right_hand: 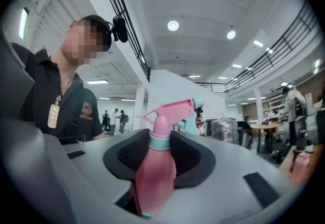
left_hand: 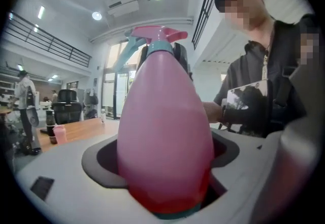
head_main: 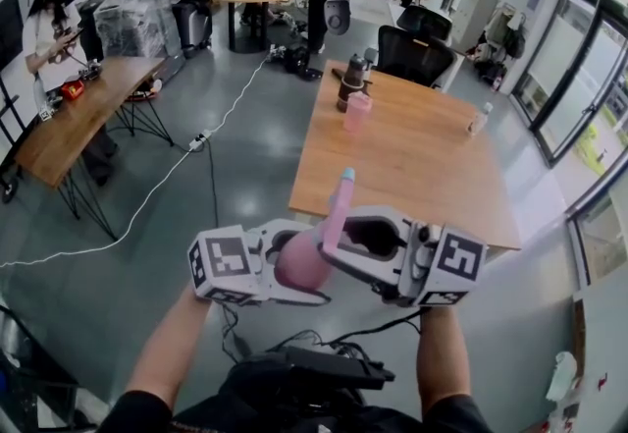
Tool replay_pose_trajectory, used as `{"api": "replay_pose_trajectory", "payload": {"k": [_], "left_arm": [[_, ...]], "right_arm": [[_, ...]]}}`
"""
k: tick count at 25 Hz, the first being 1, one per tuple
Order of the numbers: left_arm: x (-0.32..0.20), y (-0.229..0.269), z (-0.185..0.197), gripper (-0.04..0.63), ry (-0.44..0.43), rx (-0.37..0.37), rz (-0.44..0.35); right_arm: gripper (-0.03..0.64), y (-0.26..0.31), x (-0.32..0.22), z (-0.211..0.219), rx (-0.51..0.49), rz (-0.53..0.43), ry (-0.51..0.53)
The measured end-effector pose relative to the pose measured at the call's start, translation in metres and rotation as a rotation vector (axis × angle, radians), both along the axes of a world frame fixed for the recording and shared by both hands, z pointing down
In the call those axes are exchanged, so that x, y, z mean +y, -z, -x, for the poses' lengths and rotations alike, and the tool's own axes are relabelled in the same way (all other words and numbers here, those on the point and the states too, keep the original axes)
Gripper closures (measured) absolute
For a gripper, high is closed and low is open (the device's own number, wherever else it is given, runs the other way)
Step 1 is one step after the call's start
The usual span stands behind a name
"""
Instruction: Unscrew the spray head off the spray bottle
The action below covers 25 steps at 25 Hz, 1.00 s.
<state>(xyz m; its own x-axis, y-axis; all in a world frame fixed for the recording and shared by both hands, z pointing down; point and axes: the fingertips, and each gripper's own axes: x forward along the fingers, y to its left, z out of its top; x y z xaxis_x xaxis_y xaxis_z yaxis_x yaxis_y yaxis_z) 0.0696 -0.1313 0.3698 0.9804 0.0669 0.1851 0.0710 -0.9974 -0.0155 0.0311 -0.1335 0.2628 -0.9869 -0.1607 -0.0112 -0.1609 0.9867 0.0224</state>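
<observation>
A pink spray bottle [head_main: 300,266] is held in the air before the person, its pink spray head [head_main: 340,197] with a teal nozzle pointing up. My left gripper [head_main: 292,269] is shut on the fat pink body [left_hand: 165,131], which fills the left gripper view, with the spray head [left_hand: 157,35] on top. Opposite it, my right gripper [head_main: 340,243] closes on the neck. In the right gripper view its dark pads [right_hand: 195,159] hug the teal collar [right_hand: 161,142] under the spray head [right_hand: 170,110]. The bottle's base is hidden.
Ahead stands a wooden table [head_main: 412,166] carrying a pink bottle [head_main: 357,113], a dark bottle [head_main: 350,82] and a small clear bottle [head_main: 479,119]. Black chairs [head_main: 417,53] stand behind it. A second table [head_main: 78,122] with a seated person [head_main: 51,28] is at left; a cable [head_main: 196,141] crosses the floor.
</observation>
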Motion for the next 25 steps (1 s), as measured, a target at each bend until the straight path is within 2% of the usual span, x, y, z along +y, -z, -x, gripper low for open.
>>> {"api": "replay_pose_trajectory", "payload": {"k": [3,6,9,11,14,18,19,22,25], "left_arm": [[-0.029,-0.006,0.001,0.144,0.203,-0.016,0.004],[-0.060,-0.019,0.005,0.144,0.430,-0.046,-0.009],[-0.080,-0.029,0.009,0.144,0.606,-0.074,-0.034],[-0.088,-0.033,0.010,0.144,0.689,-0.094,-0.056],[-0.090,-0.038,0.006,0.145,0.731,-0.116,-0.080],[-0.090,-0.040,0.006,0.144,0.756,-0.131,-0.105],[-0.090,-0.040,0.005,0.144,0.752,-0.132,-0.107],[-0.087,-0.039,0.003,0.144,0.697,-0.127,-0.096],[-0.076,-0.034,-0.001,0.144,0.571,-0.097,-0.064]], "right_arm": [[0.440,-0.003,-0.020,-0.010,0.020,-0.011,-0.190],[0.431,-0.008,-0.035,-0.020,0.006,0.018,-0.322],[0.431,-0.018,-0.049,-0.022,0.012,0.061,-0.461],[0.431,-0.023,-0.056,-0.021,-0.006,0.113,-0.514],[0.431,-0.027,-0.062,-0.017,-0.032,0.171,-0.548],[0.437,-0.031,-0.064,-0.017,-0.029,0.201,-0.571],[0.494,-0.032,-0.065,-0.017,-0.024,0.198,-0.573],[0.491,-0.031,-0.064,-0.018,-0.005,0.186,-0.547],[0.492,-0.026,-0.058,-0.016,0.006,0.174,-0.466]]}}
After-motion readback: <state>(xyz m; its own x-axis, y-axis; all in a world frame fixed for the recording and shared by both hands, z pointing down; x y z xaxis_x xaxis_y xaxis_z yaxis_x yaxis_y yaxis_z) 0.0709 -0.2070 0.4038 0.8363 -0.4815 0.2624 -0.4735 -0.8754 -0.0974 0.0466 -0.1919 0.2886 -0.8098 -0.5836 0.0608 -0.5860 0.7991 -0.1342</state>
